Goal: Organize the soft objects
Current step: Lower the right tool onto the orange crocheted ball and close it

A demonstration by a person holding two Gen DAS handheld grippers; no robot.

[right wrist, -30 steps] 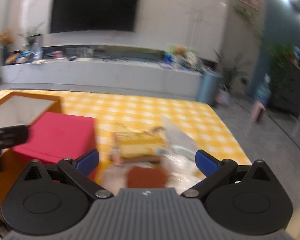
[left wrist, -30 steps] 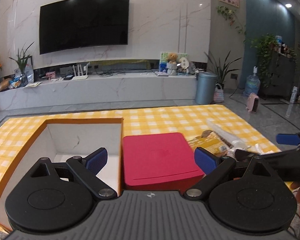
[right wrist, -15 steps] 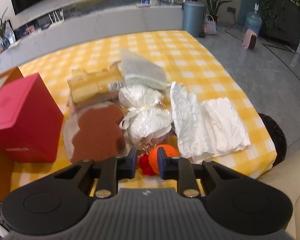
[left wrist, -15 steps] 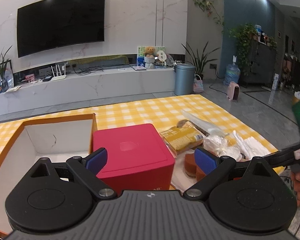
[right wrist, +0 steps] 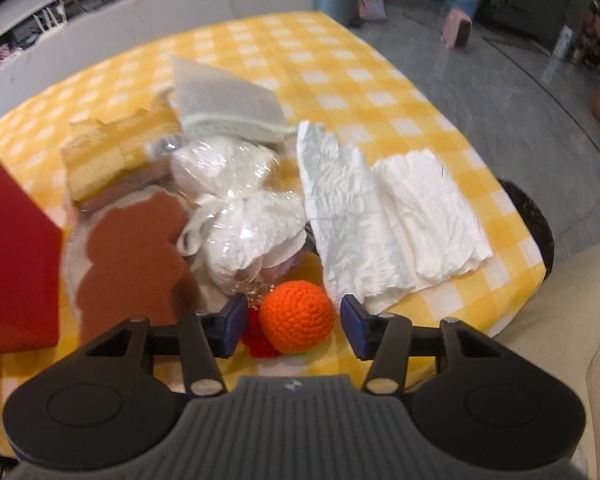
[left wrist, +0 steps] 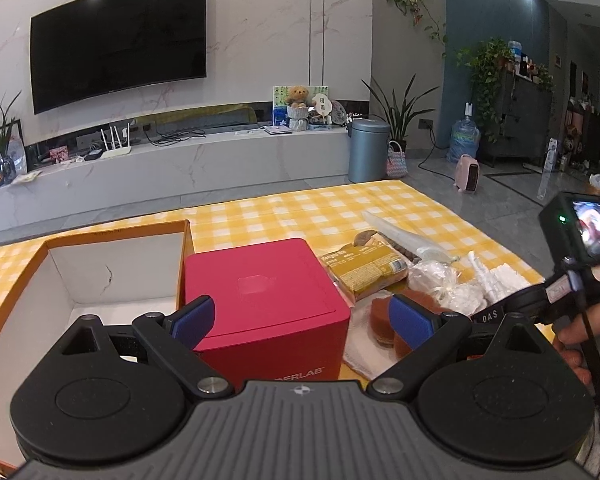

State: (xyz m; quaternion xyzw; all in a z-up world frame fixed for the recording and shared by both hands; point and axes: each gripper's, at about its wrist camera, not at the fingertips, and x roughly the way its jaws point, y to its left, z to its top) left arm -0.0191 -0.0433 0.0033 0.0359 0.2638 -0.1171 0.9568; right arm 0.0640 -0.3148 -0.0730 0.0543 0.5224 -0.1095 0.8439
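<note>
With the open box (left wrist: 112,264) waiting at the table's (right wrist: 340,64) left, beside the red box (left wrist: 268,300), the idle left gripper (left wrist: 300,316) gapes, and the right gripper (right wrist: 294,326), jaws apart, should close squarely around the near-edge orange ball (right wrist: 297,316), avoiding its red bit (right wrist: 260,340).

- Our left hand-held gripper (left wrist: 300,318) hangs with its blue pads wide apart over the red box (left wrist: 266,304)
- Just left of the red box we see the open orange box (left wrist: 112,276), its white inside bare
- On the yellow checked surface (left wrist: 300,210), right of the red box, lie a yellow packet (left wrist: 364,276), brown pieces (left wrist: 380,316) and white wrapped bundles (left wrist: 440,284)
- Our right hand-held gripper (left wrist: 488,314) reaches in from the right edge
</note>
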